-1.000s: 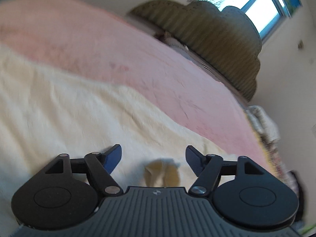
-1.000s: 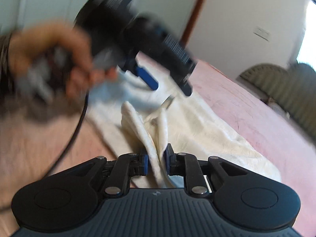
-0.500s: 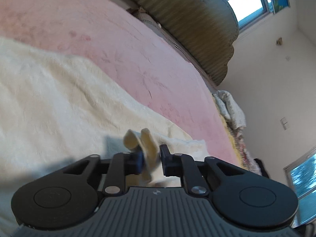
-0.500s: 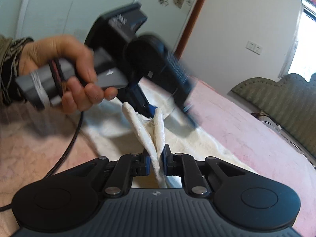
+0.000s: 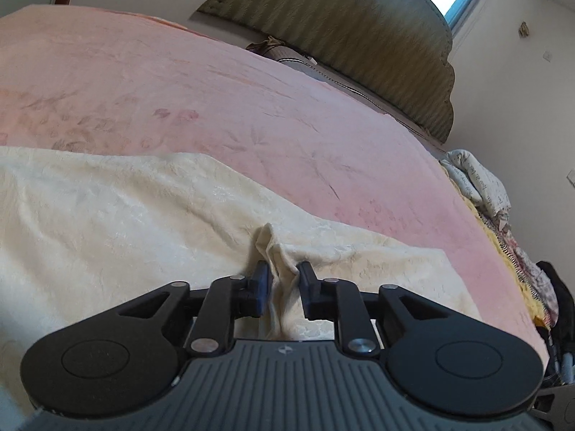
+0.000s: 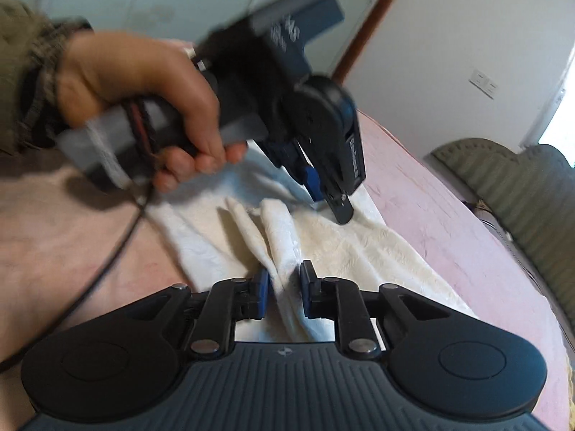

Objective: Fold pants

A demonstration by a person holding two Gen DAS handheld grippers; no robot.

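Home bedroom, pink bed (image 5: 251, 107), padded headboard (image 5: 359, 28)

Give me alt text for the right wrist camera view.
The right gripper pinches a raised fold of the cream pants lying on a pink bedspread. Ahead, a hand holds the left gripper down at the same fabric, slightly blurred.

Cream pants (image 5: 125, 215), a soft cloth with a crinkled, embossed texture; pink bed cover (image 5: 215, 100) looks plush and matt with a faint leaf print. Left tool (image 5: 281, 283) in matt black plastic, ribbed grey body, shiny metal rivets. Headboard (image 5: 359, 36): ribbed olive upholstery.
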